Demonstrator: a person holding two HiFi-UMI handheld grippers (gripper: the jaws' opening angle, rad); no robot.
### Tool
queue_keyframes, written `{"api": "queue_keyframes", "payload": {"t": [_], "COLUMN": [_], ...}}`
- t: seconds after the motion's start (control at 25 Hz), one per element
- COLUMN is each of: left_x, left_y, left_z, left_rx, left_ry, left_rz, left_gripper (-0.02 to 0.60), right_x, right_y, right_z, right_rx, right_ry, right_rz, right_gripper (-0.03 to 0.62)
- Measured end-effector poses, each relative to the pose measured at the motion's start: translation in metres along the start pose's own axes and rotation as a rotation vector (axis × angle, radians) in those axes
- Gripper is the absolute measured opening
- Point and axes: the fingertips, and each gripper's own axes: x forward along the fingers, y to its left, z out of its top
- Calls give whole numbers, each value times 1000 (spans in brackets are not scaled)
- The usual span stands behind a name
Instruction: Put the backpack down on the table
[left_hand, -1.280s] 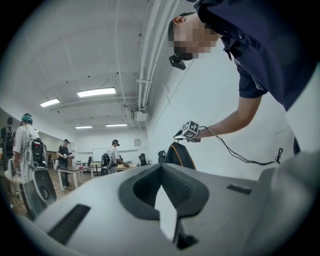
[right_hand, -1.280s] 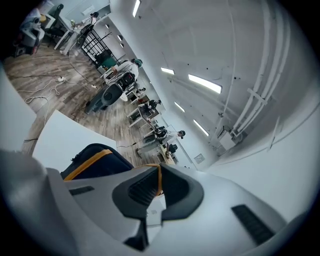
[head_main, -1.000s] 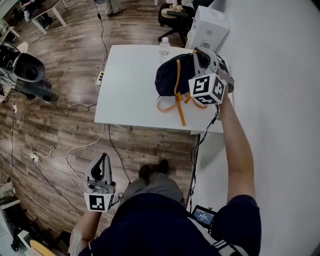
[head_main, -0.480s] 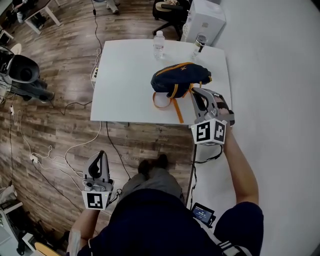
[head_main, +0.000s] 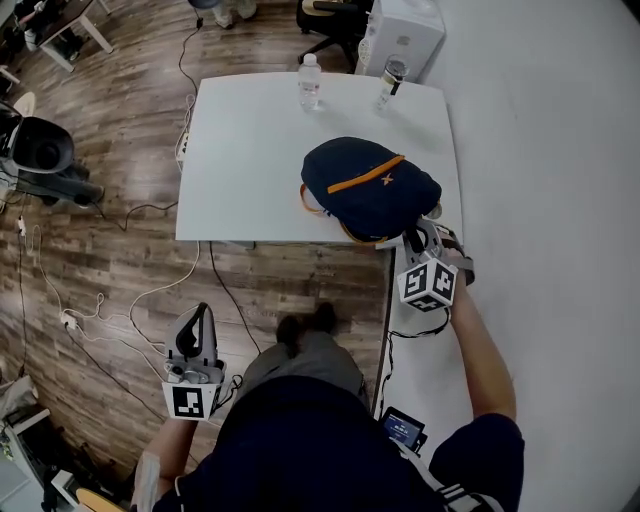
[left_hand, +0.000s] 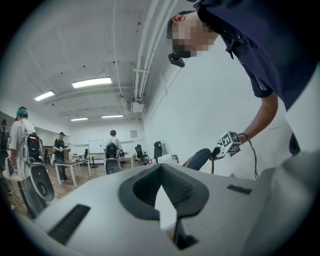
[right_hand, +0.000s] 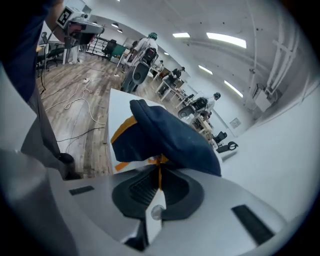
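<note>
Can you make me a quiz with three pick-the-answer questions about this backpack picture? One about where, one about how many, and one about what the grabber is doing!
1. Where is the backpack?
A) on the wooden floor
B) on the white table
C) on a chair

2. How many bottles stand on the table?
A) one
B) two
C) five

3. What are the right gripper's jaws doing?
A) standing wide open
B) pinching a bottle
C) shut on the backpack's orange strap

Answers:
1 B: it lies by the table's near right corner.
2 B: both stand at the far edge.
3 C: the right gripper view shows the strap pinched between them.
</note>
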Motion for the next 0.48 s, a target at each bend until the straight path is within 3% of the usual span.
{"api": "queue_keyframes", "payload": {"t": [0.16,0.48], "left_x": [4,3], "left_y": [-7,-7], "left_z": [-4,-11], "left_rx": [2,4], "left_ry": [13,44], "left_rz": [-11,5], "left_gripper": [3,3], "right_x": [27,64], "right_y": [-2,50], "right_z": [-35,-91], "right_rx": [55,98], "right_ry": [80,211], "right_rz": [18,125], "right_gripper": [-5,-5]}}
